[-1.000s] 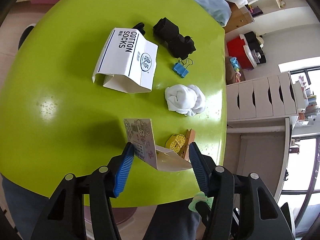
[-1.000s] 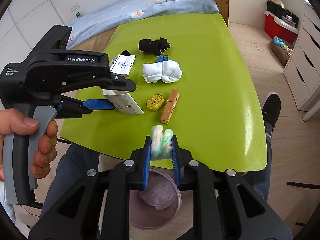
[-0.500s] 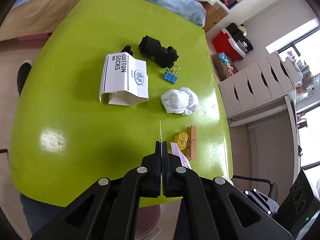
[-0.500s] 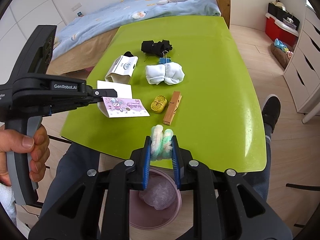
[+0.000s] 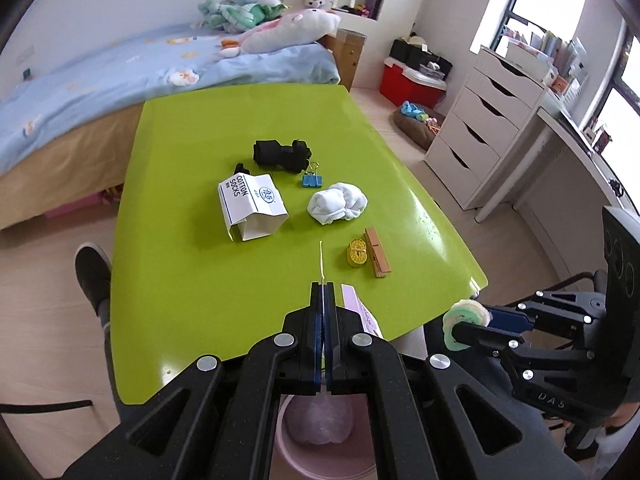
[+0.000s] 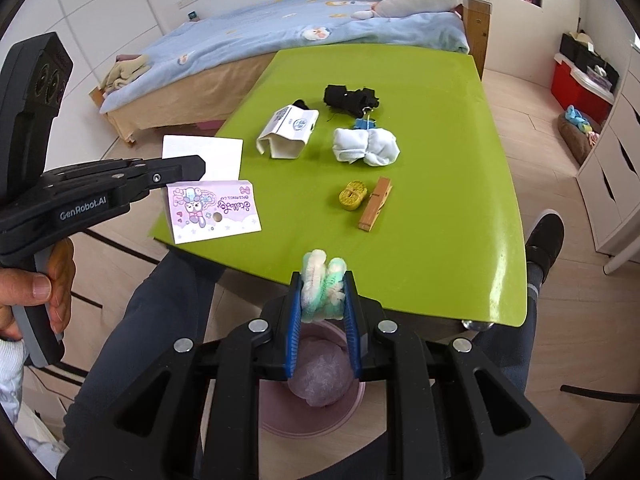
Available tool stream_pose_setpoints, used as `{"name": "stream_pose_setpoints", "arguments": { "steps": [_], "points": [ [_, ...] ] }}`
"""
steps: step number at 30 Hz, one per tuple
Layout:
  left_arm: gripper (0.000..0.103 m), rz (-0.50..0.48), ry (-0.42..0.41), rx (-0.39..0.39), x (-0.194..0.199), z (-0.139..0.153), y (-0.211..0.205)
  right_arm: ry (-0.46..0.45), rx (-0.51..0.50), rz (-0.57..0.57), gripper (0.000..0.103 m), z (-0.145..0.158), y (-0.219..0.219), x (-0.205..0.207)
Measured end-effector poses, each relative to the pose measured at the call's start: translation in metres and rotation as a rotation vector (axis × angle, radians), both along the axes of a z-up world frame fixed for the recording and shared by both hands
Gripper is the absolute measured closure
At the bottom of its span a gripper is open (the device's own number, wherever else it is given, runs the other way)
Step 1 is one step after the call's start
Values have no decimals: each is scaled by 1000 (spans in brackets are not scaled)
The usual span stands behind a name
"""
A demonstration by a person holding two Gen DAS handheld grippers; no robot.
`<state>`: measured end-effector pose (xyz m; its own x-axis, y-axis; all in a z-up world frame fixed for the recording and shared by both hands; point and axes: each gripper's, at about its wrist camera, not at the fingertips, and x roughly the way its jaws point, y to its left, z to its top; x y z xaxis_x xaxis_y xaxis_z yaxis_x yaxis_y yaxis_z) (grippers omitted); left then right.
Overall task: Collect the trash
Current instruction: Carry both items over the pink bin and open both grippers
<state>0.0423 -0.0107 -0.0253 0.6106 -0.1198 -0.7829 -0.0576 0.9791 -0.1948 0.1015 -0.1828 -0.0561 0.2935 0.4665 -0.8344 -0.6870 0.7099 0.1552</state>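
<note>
My left tongs are clamped flat on the pink card, pointing steeply down. My left hand wraps the grip. My right tongs also angle down, pinching the fluffy green-and-white wad between blue pads.

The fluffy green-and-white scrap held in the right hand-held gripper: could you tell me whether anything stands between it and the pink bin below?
Nothing visible does. The fluffy green-and-white scrap sits clamped in the right hand-held gripper, beyond the green table's near edge, and the pink plastic bin lies open directly beneath, holding only crumpled wrap.
</note>
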Motion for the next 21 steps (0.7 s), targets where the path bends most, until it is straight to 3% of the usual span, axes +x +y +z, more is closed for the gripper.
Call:
{"name": "stream_pose_setpoints", "arguments": {
  "steps": [5, 17, 20, 21],
  "points": [
    [103, -44, -4, 40, -28, -7, -12, 13, -9, 48, 84, -5, -3, -19],
    [103, -80, 22, 18, -80, -27, -23, 81, -31, 140, 83, -28, 0, -48],
    [103, -82, 26, 10, -87, -29, -23, 95, -26, 150, 79, -31, 0, -50],
    [103, -83, 27, 10, -89, -30, -23, 100, -26, 152, 69, -31, 1, -51]
  ]
}}
